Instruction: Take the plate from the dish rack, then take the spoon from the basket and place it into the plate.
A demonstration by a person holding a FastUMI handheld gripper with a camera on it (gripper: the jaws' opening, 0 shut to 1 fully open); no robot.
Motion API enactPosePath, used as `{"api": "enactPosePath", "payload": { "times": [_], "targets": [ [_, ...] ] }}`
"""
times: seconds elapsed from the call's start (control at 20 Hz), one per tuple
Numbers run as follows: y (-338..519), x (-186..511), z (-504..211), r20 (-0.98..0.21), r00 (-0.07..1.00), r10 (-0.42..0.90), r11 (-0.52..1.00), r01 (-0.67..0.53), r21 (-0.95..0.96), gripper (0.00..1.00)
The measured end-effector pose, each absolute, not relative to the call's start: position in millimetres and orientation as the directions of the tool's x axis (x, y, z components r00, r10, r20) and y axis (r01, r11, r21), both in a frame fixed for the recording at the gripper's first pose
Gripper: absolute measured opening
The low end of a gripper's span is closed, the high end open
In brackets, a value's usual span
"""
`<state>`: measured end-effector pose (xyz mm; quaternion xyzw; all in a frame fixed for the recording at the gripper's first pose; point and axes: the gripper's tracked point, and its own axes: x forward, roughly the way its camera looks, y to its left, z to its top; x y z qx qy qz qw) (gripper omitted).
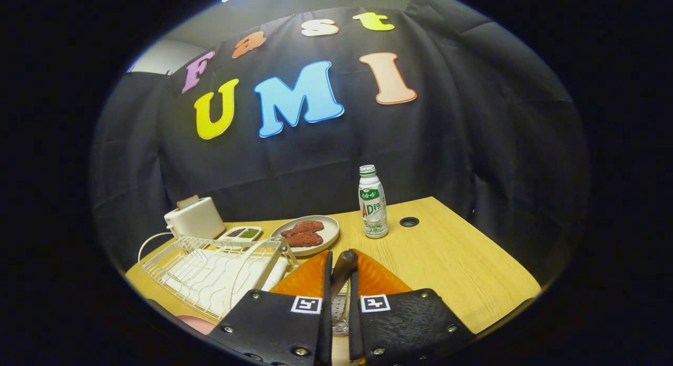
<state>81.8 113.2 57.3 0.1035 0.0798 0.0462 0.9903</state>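
My gripper (342, 256) is shut on the dark brown handle of the spoon (343, 271), which stands up between the two fingers. Its bowl end is hidden below the fingers. Under the fingers shows a bit of the metal mesh basket (340, 317). To the left stands the white wire dish rack (221, 271), with no plate standing in its slots. A pink rounded edge, which looks like the plate (192, 323), peeks out in front of the rack, left of the left finger.
Beyond the fingers lies a beige plate with red meat pieces (330, 230). A white and green bottle (372, 203) stands to its right, near a round cable hole (409, 222). A white toaster (194, 219) and a small seasoning dish (243, 233) stand behind the rack.
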Motion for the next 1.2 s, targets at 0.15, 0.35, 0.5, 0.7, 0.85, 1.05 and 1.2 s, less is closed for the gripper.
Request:
{"api": "enactPosePath", "payload": {
  "times": [0.15, 0.35, 0.5, 0.7, 0.85, 1.05, 1.2],
  "targets": [
    [127.2, 81.9, 63.8, -0.145, 0.98, 0.138, 0.974, -0.107, 0.202, 0.04],
    [129.5, 83.6, 73.2, -0.154, 0.98, 0.126, 0.981, -0.1, 0.164, 0.04],
    [123.9, 81.9, 85.7, -0.16, 0.982, 0.099, 0.984, -0.073, 0.16, 0.04],
    [120.6, 74.3, 106.9, -0.143, 0.987, 0.079, 0.985, -0.055, 0.166, 0.04],
    [116.3, 69.1, 125.2, -0.127, 0.99, 0.061, 0.99, -0.045, 0.132, 0.04],
    [118.0, 53.4, 155.1, -0.103, 0.994, 0.035, 0.996, -0.025, 0.091, 0.04],
    [125.1, 32.9, 176.3, -0.083, 0.996, 0.023, 0.998, -0.017, 0.063, 0.04]
  ]
}}
